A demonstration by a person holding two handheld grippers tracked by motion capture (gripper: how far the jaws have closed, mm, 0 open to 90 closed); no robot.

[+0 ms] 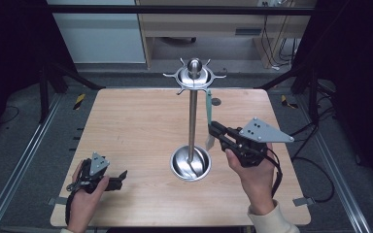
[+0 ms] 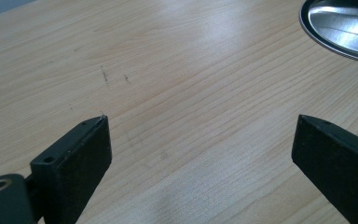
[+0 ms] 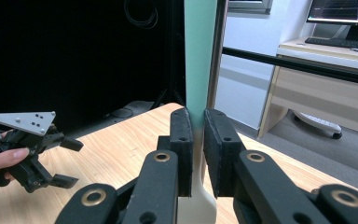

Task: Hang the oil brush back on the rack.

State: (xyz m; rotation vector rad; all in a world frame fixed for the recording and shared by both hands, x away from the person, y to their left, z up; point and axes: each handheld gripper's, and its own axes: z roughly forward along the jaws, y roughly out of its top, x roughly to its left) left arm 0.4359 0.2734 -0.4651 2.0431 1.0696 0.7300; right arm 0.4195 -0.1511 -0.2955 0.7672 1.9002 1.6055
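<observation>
Stand (image 1: 193,121) mid table (image 1: 126,126); utensil (image 1: 208,109) just right of it; left gripper (image 1: 119,177) front-left.

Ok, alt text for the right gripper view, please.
The right gripper has its black fingers closed on a hanging green-handled utensil above the wooden table. At far left, a hand holds the left gripper.

- High view: above the near edge, facing forward and down over the whole tabletop (image 1: 126,121).
- Gripper views: close behind each gripper's fingers, sharing that tabletop.
</observation>
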